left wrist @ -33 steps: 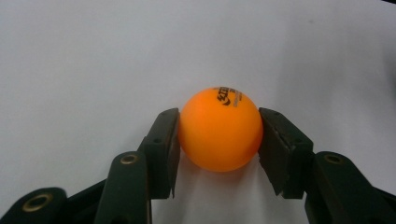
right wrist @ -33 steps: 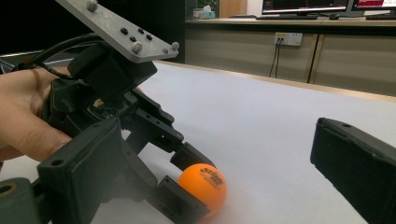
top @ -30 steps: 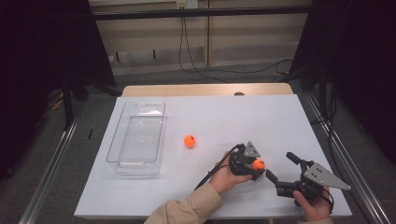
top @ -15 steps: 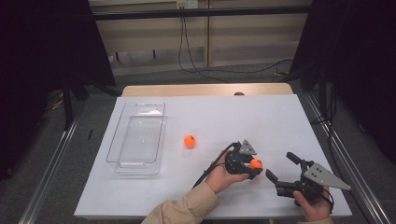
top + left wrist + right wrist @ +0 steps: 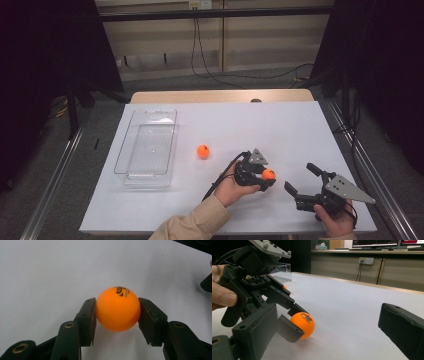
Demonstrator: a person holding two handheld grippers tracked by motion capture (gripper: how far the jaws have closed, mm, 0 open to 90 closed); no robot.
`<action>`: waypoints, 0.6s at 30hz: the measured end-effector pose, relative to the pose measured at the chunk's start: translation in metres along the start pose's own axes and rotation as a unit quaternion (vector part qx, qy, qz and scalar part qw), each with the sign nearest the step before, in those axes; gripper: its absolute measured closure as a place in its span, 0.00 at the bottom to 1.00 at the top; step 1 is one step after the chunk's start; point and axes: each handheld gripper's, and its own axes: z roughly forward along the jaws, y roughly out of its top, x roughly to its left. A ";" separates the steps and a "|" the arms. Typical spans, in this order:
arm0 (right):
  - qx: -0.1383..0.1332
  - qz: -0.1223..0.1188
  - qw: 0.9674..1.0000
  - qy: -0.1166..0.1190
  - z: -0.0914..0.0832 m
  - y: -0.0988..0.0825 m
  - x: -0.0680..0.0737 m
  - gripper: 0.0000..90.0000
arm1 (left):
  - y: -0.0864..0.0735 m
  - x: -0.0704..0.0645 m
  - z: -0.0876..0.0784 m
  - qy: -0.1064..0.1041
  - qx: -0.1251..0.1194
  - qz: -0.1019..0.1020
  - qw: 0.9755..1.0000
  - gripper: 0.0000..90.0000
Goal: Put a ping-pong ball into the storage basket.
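An orange ball (image 5: 117, 309) with black print sits between the two black jaws of my left gripper (image 5: 117, 302), and both pads press on its sides. In the high view this ball (image 5: 268, 174) and the left gripper (image 5: 269, 176) are at the table's front right, low over the white surface. My right gripper (image 5: 300, 177) stands open just to their right, with nothing between its jaws. The right gripper view looks through its wide jaws (image 5: 329, 327) at the held ball (image 5: 303, 323). A second orange ball (image 5: 203, 151) lies loose near the table's middle.
A clear plastic tray (image 5: 147, 147) with nothing in it stands on the left of the white table (image 5: 280, 125); its corner (image 5: 283, 271) shows behind the left gripper. Cables trail from both grippers toward the front edge. Metal rails run along both sides of the table.
My left gripper has shifted slightly to the left with the orange ball still clamped. The right gripper and the loose ball have stayed where they were.
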 end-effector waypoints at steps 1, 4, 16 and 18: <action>0.000 0.000 1.000 0.000 0.000 0.000 0.000 0.03 | 0.000 0.001 -0.001 0.001 -0.001 0.000 1.000 0.56; 0.000 0.000 1.000 0.000 0.000 0.000 0.000 0.03 | -0.001 0.002 -0.004 0.001 -0.002 -0.007 1.000 0.56; -0.001 -0.002 1.000 0.001 0.000 0.000 0.000 0.03 | -0.002 0.005 -0.012 0.002 -0.012 -0.016 1.000 0.56; -0.001 0.000 1.000 0.002 0.000 0.000 0.000 0.03 | -0.002 0.005 -0.013 0.003 -0.014 -0.018 1.000 0.56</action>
